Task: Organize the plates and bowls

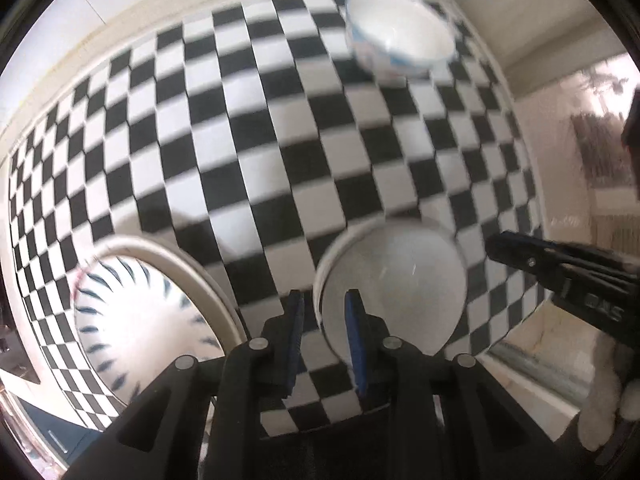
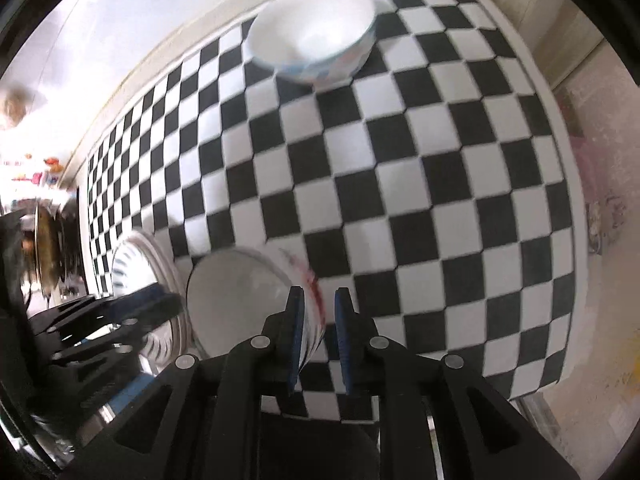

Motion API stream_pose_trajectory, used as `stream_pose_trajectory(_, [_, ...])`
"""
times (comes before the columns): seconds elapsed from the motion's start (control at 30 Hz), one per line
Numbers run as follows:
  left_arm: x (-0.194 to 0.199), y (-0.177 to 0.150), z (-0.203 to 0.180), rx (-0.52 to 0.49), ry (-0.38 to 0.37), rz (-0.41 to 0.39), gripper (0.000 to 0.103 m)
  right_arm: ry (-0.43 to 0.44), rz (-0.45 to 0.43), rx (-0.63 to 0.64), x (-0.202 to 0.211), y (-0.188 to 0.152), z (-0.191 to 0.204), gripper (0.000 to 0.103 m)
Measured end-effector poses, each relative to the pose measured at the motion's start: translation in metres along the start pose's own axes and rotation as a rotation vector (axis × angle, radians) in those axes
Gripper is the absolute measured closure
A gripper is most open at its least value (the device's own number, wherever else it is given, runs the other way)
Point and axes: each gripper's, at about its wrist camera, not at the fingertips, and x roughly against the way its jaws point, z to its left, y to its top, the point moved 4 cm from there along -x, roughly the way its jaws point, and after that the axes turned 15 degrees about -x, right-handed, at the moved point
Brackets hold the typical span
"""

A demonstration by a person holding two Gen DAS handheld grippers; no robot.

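On a checkered black and white table, a white bowl (image 1: 394,280) stands near the front, its left rim between the fingers of my left gripper (image 1: 325,300), which is open. A plate with blue dashes (image 1: 136,320) lies to its left. A white bowl with blue pattern (image 1: 400,42) stands at the far side. In the right wrist view my right gripper (image 2: 319,300) is open around the right rim of the near bowl (image 2: 240,292), which has red marks outside. The plate (image 2: 136,264) and the far bowl (image 2: 312,36) show there too.
The table's right edge (image 2: 568,200) drops to a pale floor. A cream wall ledge (image 1: 120,28) runs along the far side. Kitchen clutter sits at the left (image 2: 40,232). My right gripper shows in the left wrist view (image 1: 560,268), my left in the right wrist view (image 2: 120,312).
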Motion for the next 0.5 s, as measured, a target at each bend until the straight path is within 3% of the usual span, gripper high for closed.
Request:
stream_pose_trajectory(0.1, [0.016, 0.021, 0.011, 0.019, 0.017, -0.055, 0.082, 0.016, -0.021, -0.02, 0.009, 0.021, -0.004, 0.085])
stream_pose_trajectory(0.13, [0.019, 0.031, 0.016, 0.025, 0.025, -0.068, 0.08, 0.02, -0.025, -0.025, 0.011, 0.028, -0.005, 0.079])
stream_pose_trajectory(0.23, [0.022, 0.06, 0.025, 0.05, 0.02, -0.088, 0.079, 0.063, -0.04, -0.049, 0.019, 0.048, -0.008, 0.039])
stream_pose_trajectory(0.5, [0.014, 0.144, 0.045, 0.108, -0.029, -0.114, 0.079, 0.123, -0.094, -0.126, 0.033, 0.112, -0.011, 0.037])
